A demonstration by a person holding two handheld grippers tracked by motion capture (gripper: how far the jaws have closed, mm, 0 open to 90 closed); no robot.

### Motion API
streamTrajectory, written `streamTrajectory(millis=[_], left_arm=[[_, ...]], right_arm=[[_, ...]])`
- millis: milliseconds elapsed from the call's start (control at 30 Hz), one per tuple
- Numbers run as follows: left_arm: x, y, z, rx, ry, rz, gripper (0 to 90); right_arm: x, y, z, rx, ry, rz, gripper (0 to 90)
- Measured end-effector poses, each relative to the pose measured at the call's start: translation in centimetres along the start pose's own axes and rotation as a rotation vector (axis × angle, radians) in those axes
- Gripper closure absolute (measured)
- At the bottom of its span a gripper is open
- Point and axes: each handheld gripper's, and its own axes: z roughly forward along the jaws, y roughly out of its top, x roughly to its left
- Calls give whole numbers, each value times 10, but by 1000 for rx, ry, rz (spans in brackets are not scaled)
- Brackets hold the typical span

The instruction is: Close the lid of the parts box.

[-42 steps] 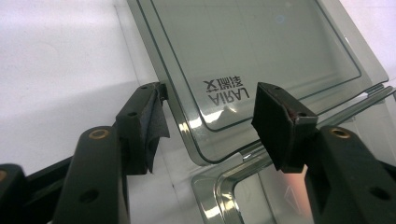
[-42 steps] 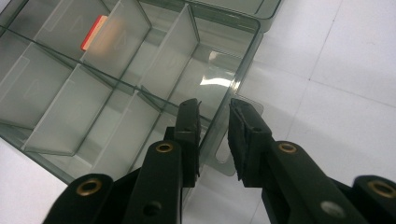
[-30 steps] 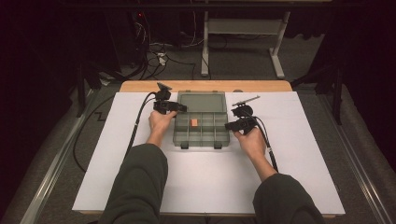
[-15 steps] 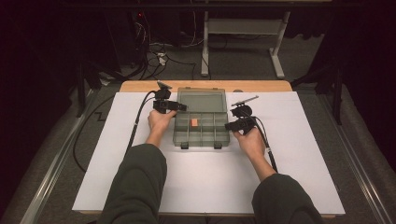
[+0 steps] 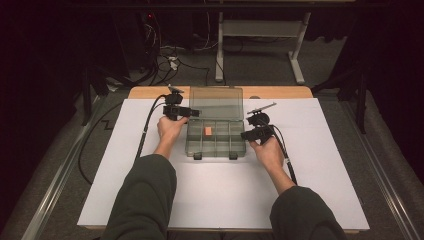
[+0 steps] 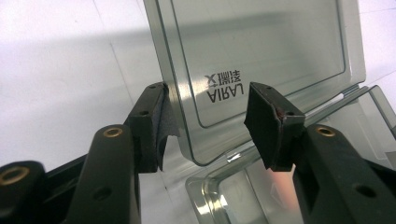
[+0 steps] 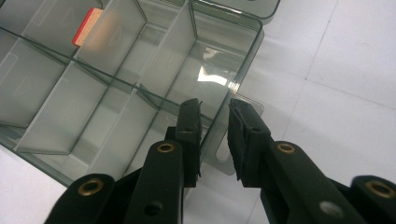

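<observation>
A clear grey compartment box (image 5: 215,153) lies open mid-table, its lid (image 5: 216,102) folded back toward the far edge. A small orange block (image 5: 207,130) sits in one middle compartment, also seen in the right gripper view as the orange block (image 7: 87,26). My left gripper (image 5: 193,113) is at the lid's left side. Its jaws have just been closing and straddle the corner of the lid (image 6: 261,42). The left gripper (image 6: 208,100) has one pad at the lid's edge and the other apart. My right gripper (image 5: 244,135) stands open astride the box's right wall (image 7: 236,74), with the right gripper's (image 7: 214,109) pads not pressing.
White sheets (image 5: 225,195) cover the table, with a wooden strip (image 5: 280,92) at the far edge. Two latches (image 5: 198,156) stick out of the box's near side. Black cables (image 5: 145,135) trail from both grippers toward me. A desk frame (image 5: 260,30) and wires lie on the floor beyond.
</observation>
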Motion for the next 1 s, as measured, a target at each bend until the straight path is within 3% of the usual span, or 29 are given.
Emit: streamTrajectory(millis=[33,67,100,300,467,500,533,567,600,900,1000], left_arm=[[0,0,-1,-1,-5,16,502],[3,0,-3,2,-24,64,502],[0,-1,-4,-4,-14,34,503],[2,-6,-11,-26,-39,122,504],[1,-10,-16,-38,-43,145,505],[2,-11,-16,-40,-46,167,504],[1,-12,-17,-46,-39,153,505],[2,-13,-18,-46,-47,180,505],[1,-14,-19,-53,-40,165,507],[3,-19,-25,-74,-49,227,530],[4,-21,-26,-82,-47,220,534]], right_arm=[[0,0,0,0,0,0,749],[0,0,0,0,0,1,749],[0,0,0,0,0,2,748],[0,0,0,1,-3,5,749],[1,0,0,0,-7,5,749],[1,0,0,0,-8,6,749],[1,0,0,0,-8,6,749],[1,0,0,0,-7,6,749],[1,0,0,0,-7,6,749],[1,0,0,-4,-9,8,749],[2,-1,0,-10,-16,7,749]])
